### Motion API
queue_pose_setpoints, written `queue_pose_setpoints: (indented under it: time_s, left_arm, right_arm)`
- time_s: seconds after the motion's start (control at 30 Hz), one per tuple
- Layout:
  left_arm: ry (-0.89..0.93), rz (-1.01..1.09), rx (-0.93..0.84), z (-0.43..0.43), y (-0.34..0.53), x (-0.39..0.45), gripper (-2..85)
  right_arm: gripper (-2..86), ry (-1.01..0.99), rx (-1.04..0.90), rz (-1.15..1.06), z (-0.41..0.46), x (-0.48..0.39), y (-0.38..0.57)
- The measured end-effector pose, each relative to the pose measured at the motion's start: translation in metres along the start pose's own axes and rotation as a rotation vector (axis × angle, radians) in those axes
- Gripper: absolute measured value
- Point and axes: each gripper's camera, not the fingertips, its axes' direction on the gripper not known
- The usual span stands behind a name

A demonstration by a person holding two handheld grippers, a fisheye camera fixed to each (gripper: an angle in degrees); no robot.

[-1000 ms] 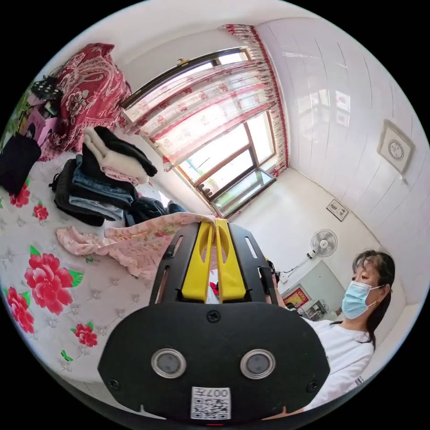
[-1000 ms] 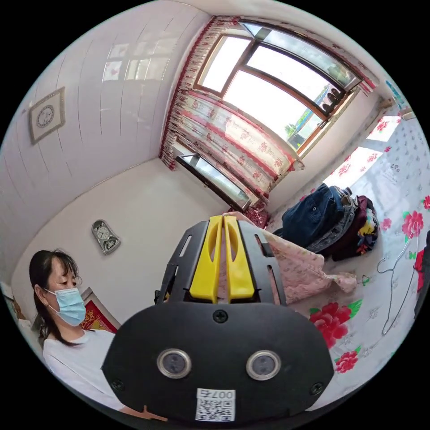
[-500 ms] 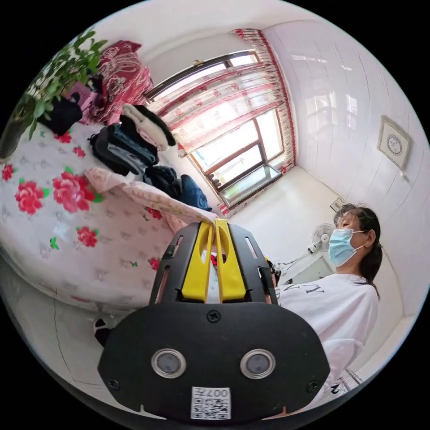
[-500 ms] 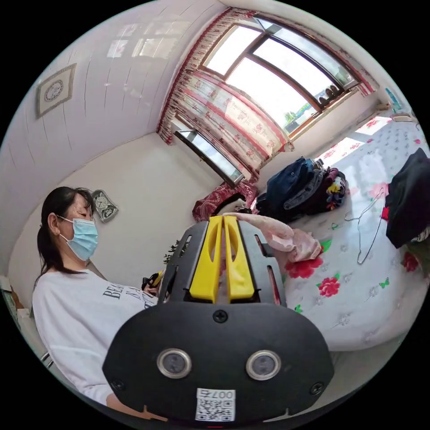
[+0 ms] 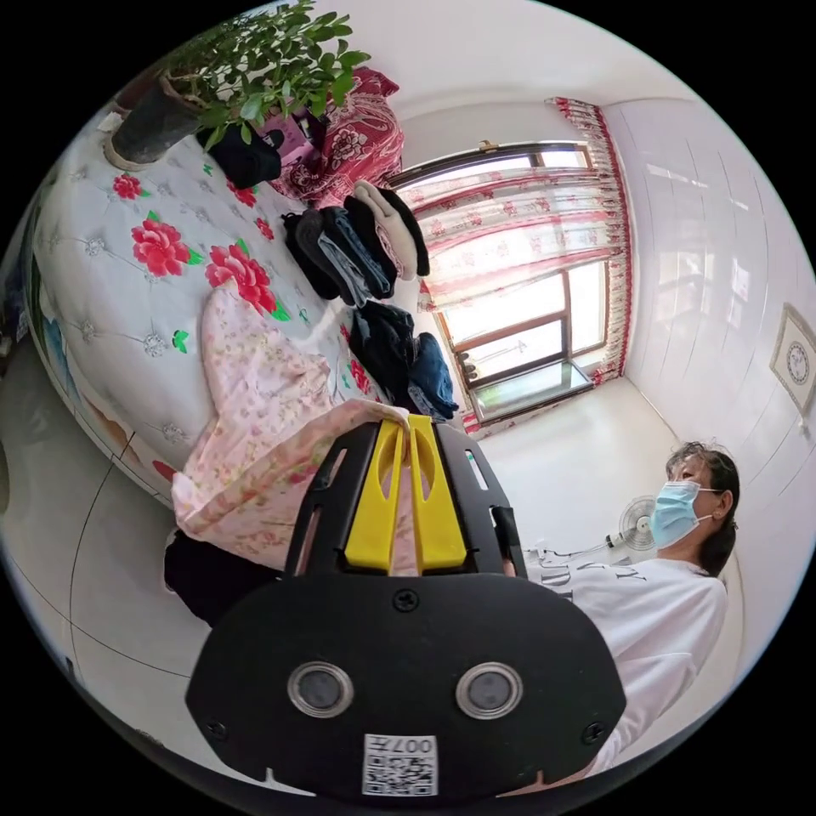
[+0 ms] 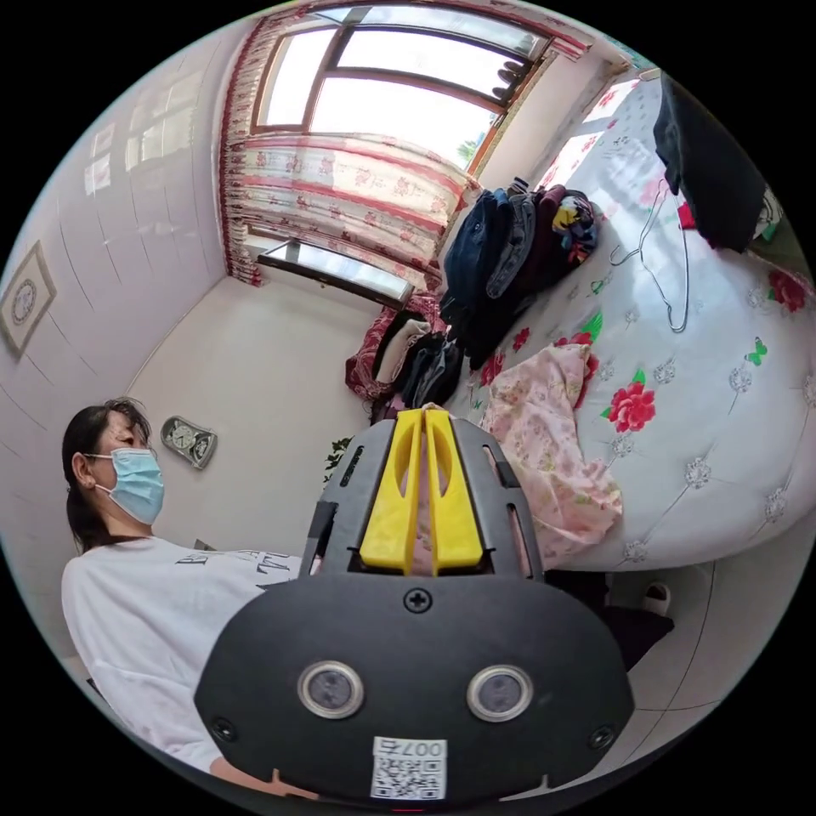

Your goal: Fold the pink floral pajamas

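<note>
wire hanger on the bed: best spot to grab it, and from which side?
Judging from the right gripper view, take the wire hanger by one thin straight leg, coming from above with the jaws across the wire. It lies flat on the bed cover, apart from the clothes pile, so nothing blocks a top approach.

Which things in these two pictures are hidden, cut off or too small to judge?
- Left gripper view: the left gripper body hides the lower part of the pink floral pajamas.
- Right gripper view: the right gripper covers the pinched edge of the pajamas, so garment type stays unclear.
- Right gripper view: the wall clock face is too small to make out.
- Left gripper view: the potted plant is cut off by the picture edge.
</note>
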Motion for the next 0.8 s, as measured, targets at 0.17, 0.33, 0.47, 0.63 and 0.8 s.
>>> queue_pose_setpoints:
  time_s: [0.17, 0.33, 0.47, 0.63, 0.8]
  left_arm:
    - [-0.114, -0.047, -0.031, 0.076, -0.066, -0.057, -1.0]
    - [-0.284, -0.170, -0.040, 0.152, -0.120, -0.145, -0.7]
    - [-0.361, -0.223, -0.041, 0.195, -0.134, -0.196, 0.6]
    - [-0.439, -0.134, -0.151, 0.257, -0.134, -0.231, 7.0]
    - [-0.661, 0.061, -0.258, 0.307, -0.102, -0.232, 6.6]
  right_arm:
    - [-0.2, 0.145, -0.079, -0.064, 0.083, 0.001, -0.065]
    - [0.0, 0.230, -0.179, -0.043, 0.222, 0.026, -0.145]
    - [0.7, 0.363, -0.267, -0.020, 0.327, 0.059, -0.187]
    - [2.7, 0.459, -0.301, 0.079, 0.393, 0.115, -0.194]
    - [4.6, 0.731, -0.380, -0.131, 0.402, 0.110, -0.141]
